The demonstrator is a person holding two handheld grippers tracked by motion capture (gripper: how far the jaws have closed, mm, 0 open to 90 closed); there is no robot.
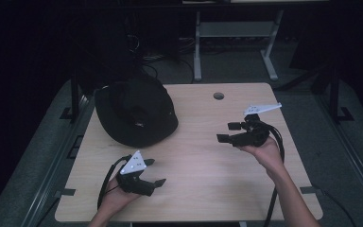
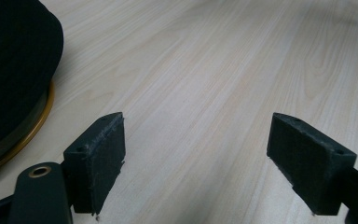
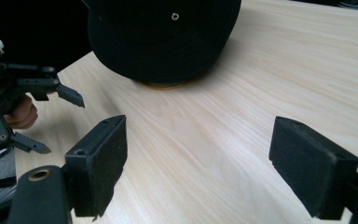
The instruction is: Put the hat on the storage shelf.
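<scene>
A black brimmed hat lies on the far left part of the light wooden table. My left gripper hovers near the front left, below the hat, jaws wide apart and holding nothing. The hat's dark edge with a yellowish rim sits to the left of those jaws. My right gripper is at the right middle of the table, also open and pointing left toward the hat. In the right gripper view the open jaws frame bare wood, and the left gripper appears at the left.
A round cable hole sits near the table's far edge. Desk legs and cables stand on the dark floor behind the table. Bare wood stretches between the two grippers and across the table's front.
</scene>
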